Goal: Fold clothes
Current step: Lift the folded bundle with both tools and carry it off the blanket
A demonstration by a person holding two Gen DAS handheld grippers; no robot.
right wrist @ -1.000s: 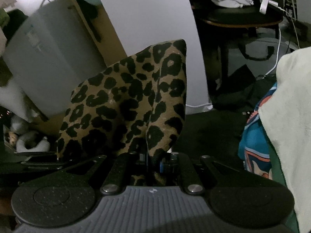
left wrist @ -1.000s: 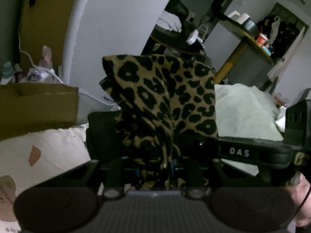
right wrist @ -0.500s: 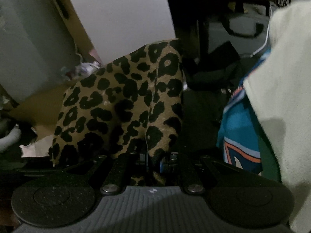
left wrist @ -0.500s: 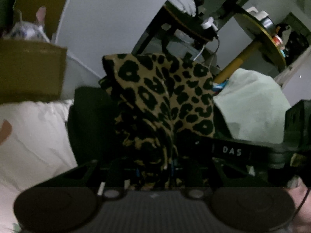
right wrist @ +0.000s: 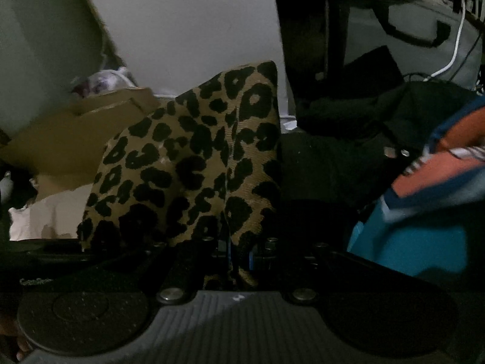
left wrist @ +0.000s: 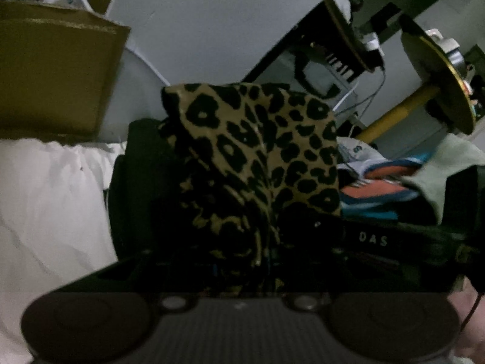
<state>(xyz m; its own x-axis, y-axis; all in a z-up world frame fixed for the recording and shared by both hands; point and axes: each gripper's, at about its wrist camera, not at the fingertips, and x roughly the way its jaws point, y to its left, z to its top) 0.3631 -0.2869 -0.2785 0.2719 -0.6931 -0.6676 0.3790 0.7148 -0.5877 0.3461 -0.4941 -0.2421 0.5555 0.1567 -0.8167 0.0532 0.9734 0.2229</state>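
Here, both grippers were clamped on the same leopard-print cloth (left wrist: 257, 139). The left gripper (left wrist: 242, 261) had its fingers closed on a bunched fold, the fabric standing up ahead of the camera. The right gripper (right wrist: 239, 251) likewise pinched a fold of the cloth (right wrist: 197, 163), which rose to a peak above it. Left view: cardboard box (left wrist: 54, 75) upper left, white bedding (left wrist: 51, 200) below it, a blue and orange garment (left wrist: 376, 191) to the right, pale green fabric (left wrist: 445, 166) beside that. Right view: blue and orange garment (right wrist: 430, 200) at right, dark clothes (right wrist: 363, 139) behind, cardboard (right wrist: 60, 139) at left. Dim, slightly blurred.
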